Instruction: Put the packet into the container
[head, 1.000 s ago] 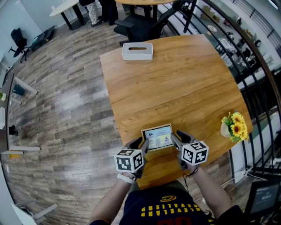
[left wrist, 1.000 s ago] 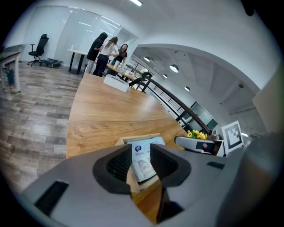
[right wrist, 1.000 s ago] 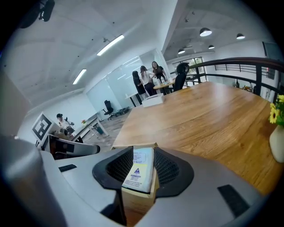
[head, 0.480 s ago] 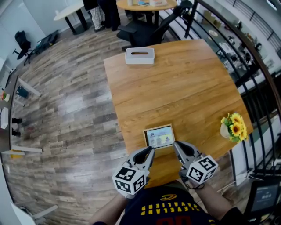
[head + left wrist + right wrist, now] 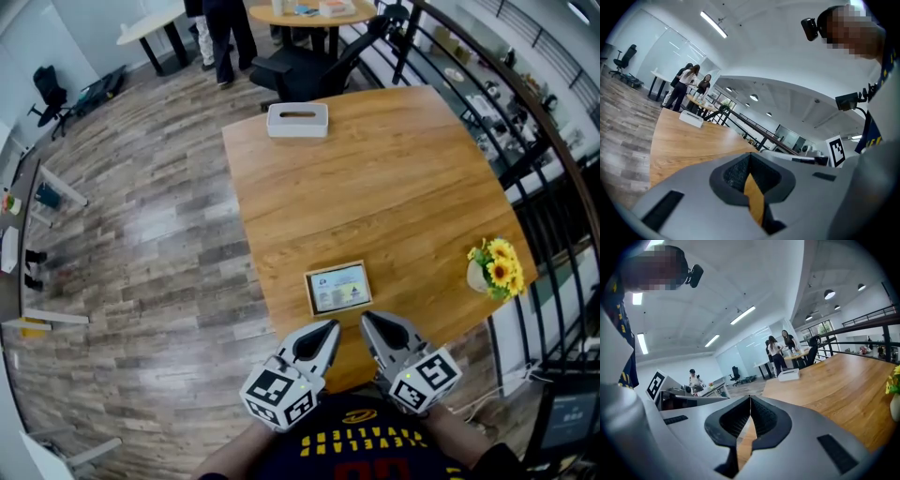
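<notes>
- At the near edge of the honey-brown wooden bench, the flat rectangular packet with a pale printed face lies untouched. It sits just ahead of both tongs and well apart from the white oblong container at the far edge.
- The left tongs and right tongs have just been closing. Each pair is now pressed together with nothing between.
- The risk, as I judge it: the packet lies flat, so tips coming in low may shove it rather than lift it, perhaps off the near edge. A thin pinch could also slip on the long carry.
- Hard to tell: how thick the packet is, what its print says, and whether the container's dark top slot is wide enough.
</notes>
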The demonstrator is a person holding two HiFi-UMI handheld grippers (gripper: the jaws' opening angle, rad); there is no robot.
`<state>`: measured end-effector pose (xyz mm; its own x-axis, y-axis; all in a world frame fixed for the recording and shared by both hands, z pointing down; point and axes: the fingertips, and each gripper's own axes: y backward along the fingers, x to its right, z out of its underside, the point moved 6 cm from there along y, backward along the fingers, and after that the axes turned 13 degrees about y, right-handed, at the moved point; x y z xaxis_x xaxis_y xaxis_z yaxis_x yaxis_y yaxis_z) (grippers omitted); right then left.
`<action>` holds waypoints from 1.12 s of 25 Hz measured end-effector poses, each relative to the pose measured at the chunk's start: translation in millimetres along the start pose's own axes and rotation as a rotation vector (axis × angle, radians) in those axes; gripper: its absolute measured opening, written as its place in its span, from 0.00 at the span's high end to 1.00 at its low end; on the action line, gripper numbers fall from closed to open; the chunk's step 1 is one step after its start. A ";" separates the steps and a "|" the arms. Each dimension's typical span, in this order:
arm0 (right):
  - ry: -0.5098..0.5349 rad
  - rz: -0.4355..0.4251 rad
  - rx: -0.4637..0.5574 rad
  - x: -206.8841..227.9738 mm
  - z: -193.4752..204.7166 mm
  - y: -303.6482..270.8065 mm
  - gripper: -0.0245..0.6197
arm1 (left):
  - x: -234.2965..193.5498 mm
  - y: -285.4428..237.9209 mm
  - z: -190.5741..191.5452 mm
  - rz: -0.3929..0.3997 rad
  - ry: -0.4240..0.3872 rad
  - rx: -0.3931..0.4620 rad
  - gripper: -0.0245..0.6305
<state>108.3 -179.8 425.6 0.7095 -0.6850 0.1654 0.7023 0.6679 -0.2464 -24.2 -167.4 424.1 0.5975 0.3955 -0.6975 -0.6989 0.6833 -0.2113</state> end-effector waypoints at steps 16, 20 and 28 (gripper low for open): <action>0.059 0.002 0.037 -6.9 -10.0 6.0 0.95 | 5.4 2.2 -3.5 -0.012 -0.035 -0.006 0.96; 0.065 0.008 0.041 -6.7 -9.6 7.0 0.95 | 2.1 2.5 0.6 -0.007 -0.050 0.002 0.96; 0.062 0.001 0.048 -6.6 -10.2 8.6 0.95 | 3.3 1.5 2.9 -0.015 -0.050 -0.007 0.96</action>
<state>109.1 -172.5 412.6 0.7065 -0.6999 0.1049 0.7044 0.6810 -0.2002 -22.2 -163.2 423.5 0.6269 0.4154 -0.6591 -0.6921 0.6854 -0.2263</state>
